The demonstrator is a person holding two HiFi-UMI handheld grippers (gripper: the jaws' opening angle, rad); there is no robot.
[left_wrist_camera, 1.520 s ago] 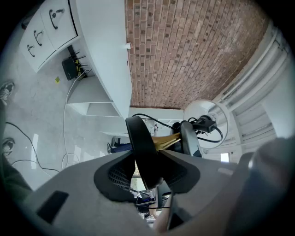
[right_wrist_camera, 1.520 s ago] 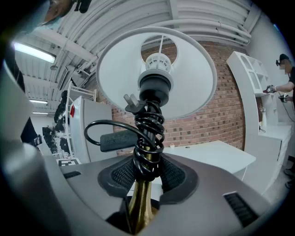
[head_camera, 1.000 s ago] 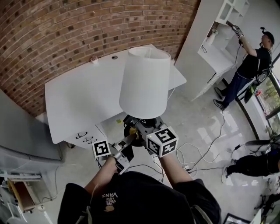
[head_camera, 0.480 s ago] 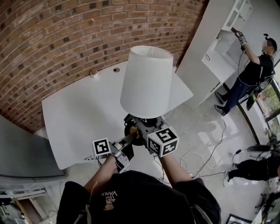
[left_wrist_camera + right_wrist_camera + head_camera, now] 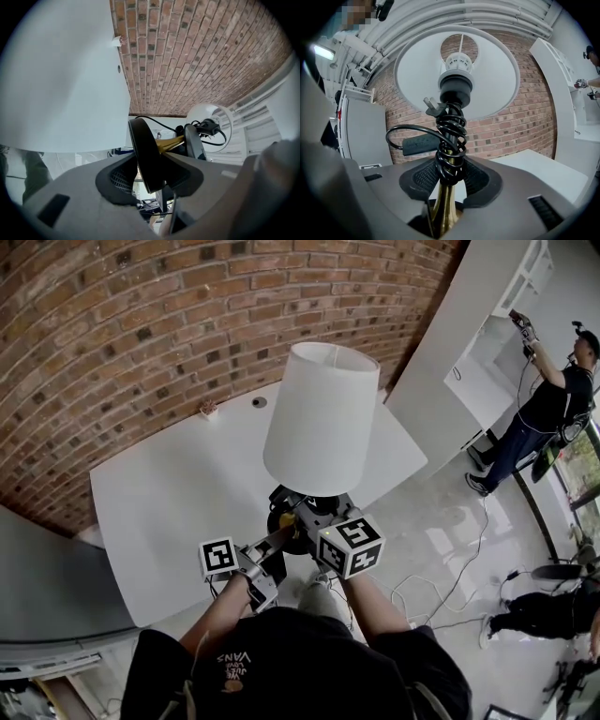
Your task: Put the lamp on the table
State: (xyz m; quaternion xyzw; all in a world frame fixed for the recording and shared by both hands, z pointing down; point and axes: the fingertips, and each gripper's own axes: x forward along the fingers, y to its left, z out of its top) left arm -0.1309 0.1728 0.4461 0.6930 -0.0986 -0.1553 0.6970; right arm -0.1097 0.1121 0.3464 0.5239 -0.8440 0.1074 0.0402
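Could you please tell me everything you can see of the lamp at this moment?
The lamp has a white tapered shade, a brass-coloured stem and a round black base. Its black cord is coiled round the stem, plug sticking out. It is held roughly upright in the air at the near edge of the white table, not set down. The left gripper clamps the base's rim; the right gripper clamps the stem over the cord.

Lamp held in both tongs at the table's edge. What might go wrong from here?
1. The left tongs pinch only the rim of the base of the lamp; the top-heavy lamp might pivot.
2. The right tongs clamp the stem over coiled cord, which may slip.
3. A loose cord loop and plug could end up under the base on the table, leaving it tilted.
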